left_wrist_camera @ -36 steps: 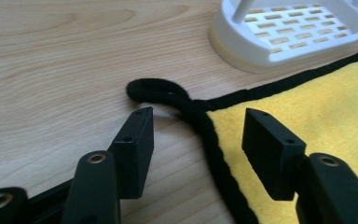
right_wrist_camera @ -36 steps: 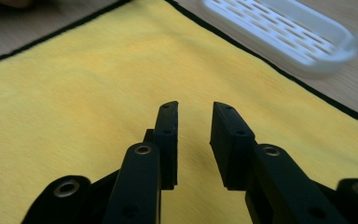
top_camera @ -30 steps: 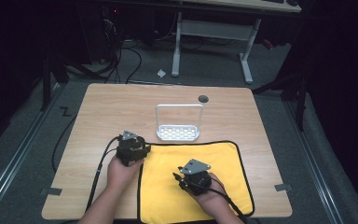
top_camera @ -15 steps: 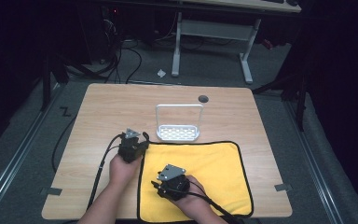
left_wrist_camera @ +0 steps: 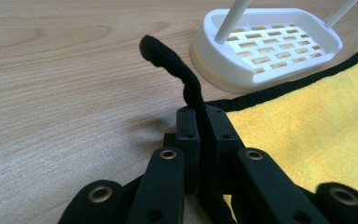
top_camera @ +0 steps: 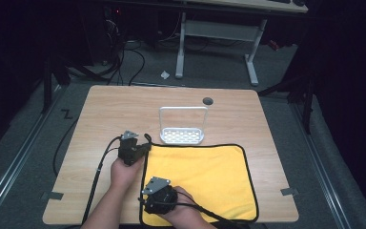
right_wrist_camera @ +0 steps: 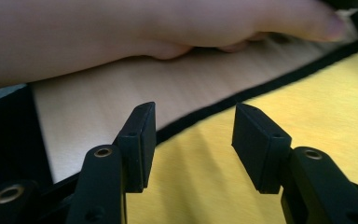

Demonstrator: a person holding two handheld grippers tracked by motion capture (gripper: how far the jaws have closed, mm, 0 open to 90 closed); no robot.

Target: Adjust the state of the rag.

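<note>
A yellow cloth [top_camera: 200,176] with black trim lies flat on the near half of the wooden table [top_camera: 119,109]. My left gripper [top_camera: 144,146] is at its far left corner, shut on the black trim. In the left gripper view the jaws [left_wrist_camera: 199,116] pinch that trim, and its end [left_wrist_camera: 168,56] curls up above them. My right gripper [top_camera: 148,200] hovers low over the cloth's near left edge. Its jaws [right_wrist_camera: 193,130] are open and have just been opening, with nothing held between them. Below them lie the yellow cloth [right_wrist_camera: 307,93] and its black edge [right_wrist_camera: 242,95].
A white slotted dish with a tall wire handle [top_camera: 182,134] stands just behind the cloth, close to the left gripper [left_wrist_camera: 270,46]. The person's left forearm [right_wrist_camera: 121,32] crosses in front of the right gripper. A dark grommet hole [top_camera: 208,101] sits at the table's back.
The right hand has slid left across the cloth, from its middle to its near left edge. The left hand has stayed at the far left corner.
</note>
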